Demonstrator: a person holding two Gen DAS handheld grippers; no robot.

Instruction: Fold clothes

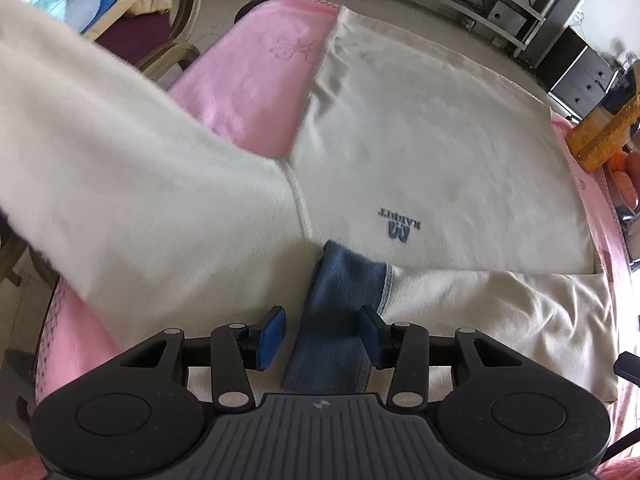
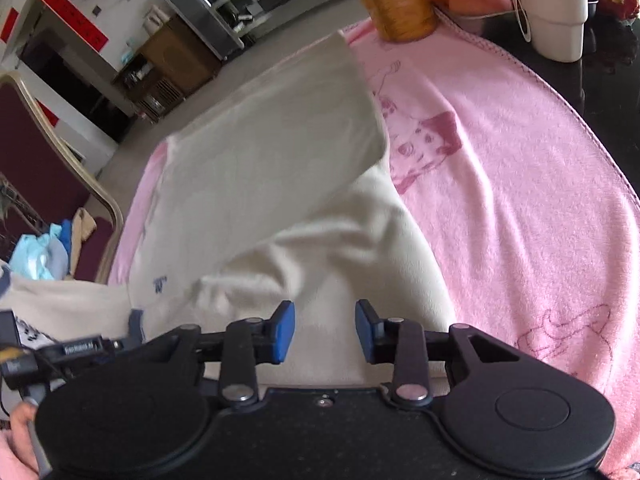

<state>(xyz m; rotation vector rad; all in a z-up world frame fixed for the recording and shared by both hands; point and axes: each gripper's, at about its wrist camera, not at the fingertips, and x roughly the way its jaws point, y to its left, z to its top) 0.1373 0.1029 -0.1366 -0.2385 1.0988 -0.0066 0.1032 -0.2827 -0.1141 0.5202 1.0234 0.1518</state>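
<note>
A cream sweater (image 1: pixel 420 140) is lying spread on the pink blanket (image 2: pixel 520 160) covering the bench. Both the left tongs (image 1: pixel 322 334) and right tongs (image 2: pixel 325 330) are gaping open, empty. Each should be pinching a sleeve cuff and folding inward, keeping clear of the orange bottle (image 2: pixel 400 0) at the far edge.

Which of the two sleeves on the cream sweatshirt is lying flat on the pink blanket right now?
The sleeve to the right of the blue collar lies flat, across the bottom; the other sleeve is raised and motion-blurred on the left.
</note>
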